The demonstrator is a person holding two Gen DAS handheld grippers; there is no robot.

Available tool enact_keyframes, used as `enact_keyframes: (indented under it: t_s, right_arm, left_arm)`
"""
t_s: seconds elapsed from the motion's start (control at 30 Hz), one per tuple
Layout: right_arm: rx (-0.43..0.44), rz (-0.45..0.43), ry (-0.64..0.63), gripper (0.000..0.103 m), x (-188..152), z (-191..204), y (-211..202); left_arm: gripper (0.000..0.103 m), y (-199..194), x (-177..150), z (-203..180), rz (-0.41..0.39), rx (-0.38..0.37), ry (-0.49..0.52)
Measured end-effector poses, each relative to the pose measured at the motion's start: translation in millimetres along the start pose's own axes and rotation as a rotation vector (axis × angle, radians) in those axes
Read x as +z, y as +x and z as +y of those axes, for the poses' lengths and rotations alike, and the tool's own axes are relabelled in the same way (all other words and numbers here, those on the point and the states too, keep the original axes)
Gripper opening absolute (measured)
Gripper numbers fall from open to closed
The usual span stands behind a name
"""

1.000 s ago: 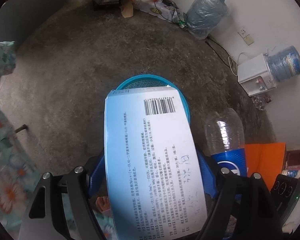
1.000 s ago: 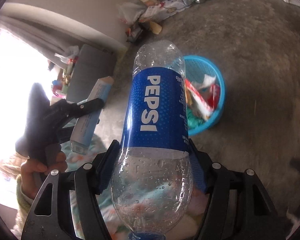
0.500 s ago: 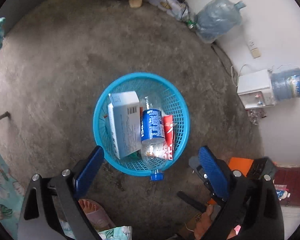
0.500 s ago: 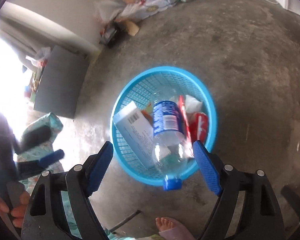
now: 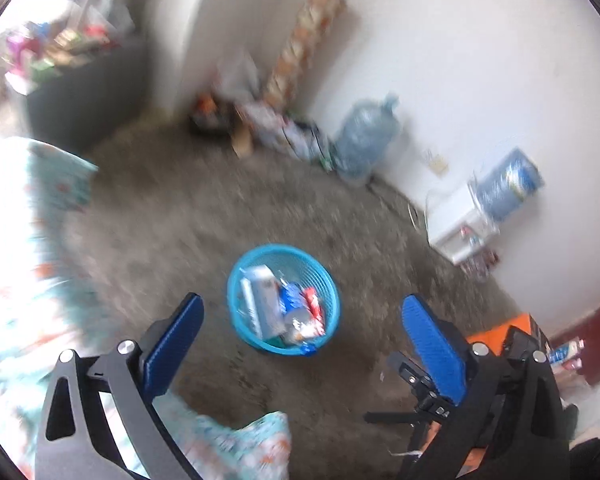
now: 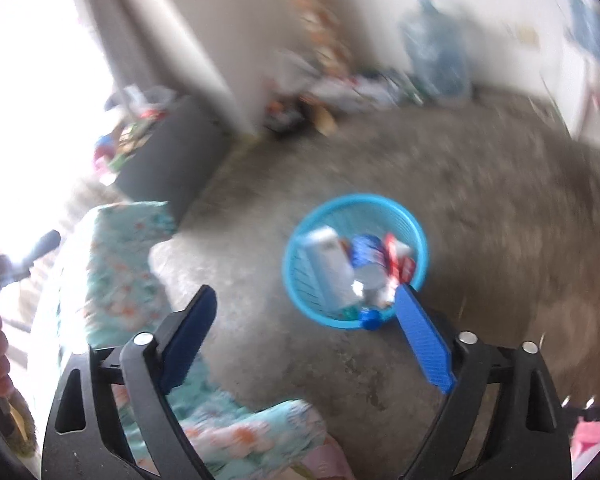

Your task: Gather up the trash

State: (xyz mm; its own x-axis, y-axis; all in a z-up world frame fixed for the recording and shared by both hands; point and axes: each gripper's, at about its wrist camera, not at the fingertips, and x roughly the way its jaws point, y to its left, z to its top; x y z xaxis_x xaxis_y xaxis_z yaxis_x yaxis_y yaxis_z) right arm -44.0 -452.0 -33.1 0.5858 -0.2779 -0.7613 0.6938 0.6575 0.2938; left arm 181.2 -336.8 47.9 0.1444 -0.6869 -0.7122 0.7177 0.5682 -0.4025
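Observation:
A round blue mesh basket (image 5: pixel 327 280) stands on the concrete floor; it also shows in the right wrist view (image 6: pixel 412 224). Inside lie a white and blue box (image 5: pixel 260 296), a Pepsi bottle (image 5: pixel 294 312) with its blue cap over the near rim, and red wrappers (image 5: pixel 315 308). The box (image 6: pixel 326 264) and bottle (image 6: pixel 366 268) show in the right wrist view too. My left gripper (image 5: pixel 302 320) is open and empty, well above and back from the basket. My right gripper (image 6: pixel 306 312) is open and empty, also raised away. Both views are blurred.
Floral teal fabric (image 5: pixel 52 208) lies at the left and near edge. A water jug (image 5: pixel 366 140) and a dispenser (image 5: pixel 460 228) stand by the white wall. Clutter (image 5: pixel 268 124) sits in the far corner. An orange object (image 5: pixel 496 338) and a black stand (image 5: pixel 420 404) are at the right.
One second ago the left gripper held the box and the right held the bottle. Both were dropped into the basket. Both grippers have since lifted up and back from it.

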Motion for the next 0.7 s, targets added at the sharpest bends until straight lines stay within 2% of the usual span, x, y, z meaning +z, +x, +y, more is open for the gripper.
enact_keyframes:
  t_s: [0.1, 0.23, 0.3, 0.33, 0.43, 0.53, 0.63, 0.7]
  right_arm:
    - [0.049, -0.070, -0.115, 0.095, -9.2, 44.6, -34.0]
    - [0.111, -0.163, -0.230, 0.095, -23.8, 95.0, -72.9]
    - [0.160, -0.204, -0.283, 0.095, -31.0, 117.8, -91.1]
    - [0.172, -0.222, -0.306, 0.095, -35.0, 127.1, -98.4]
    - [0.163, -0.279, -0.384, 0.095, -45.4, 151.2, -116.7]
    - [0.126, -0.351, -0.459, 0.095, -59.3, 169.2, -132.8]
    - [0.068, -0.389, -0.559, 0.095, -75.5, 186.9, -138.5]
    - [0.028, -0.377, -0.613, 0.095, -84.4, 194.6, -136.9]
  left_arm:
    - [0.098, -65.6, -20.0, 10.4, -0.099, 0.065, -0.039]
    - [0.098, -140.9, -59.2, 24.9, -0.238, 0.199, -0.121]
    - [0.098, -168.9, -80.9, 30.1, -0.293, 0.286, -0.161]
    - [0.098, -182.2, -93.3, 32.3, -0.322, 0.359, -0.184]
    - [0.098, -210.9, -124.8, 36.0, -0.389, 0.545, -0.211]
    - [0.098, -228.0, -155.4, 37.0, -0.434, 0.765, -0.217]
    - [0.098, -238.3, -179.4, 43.0, -0.430, 0.865, -0.242]
    - [0.098, -243.4, -194.7, 50.7, -0.409, 0.850, -0.288]
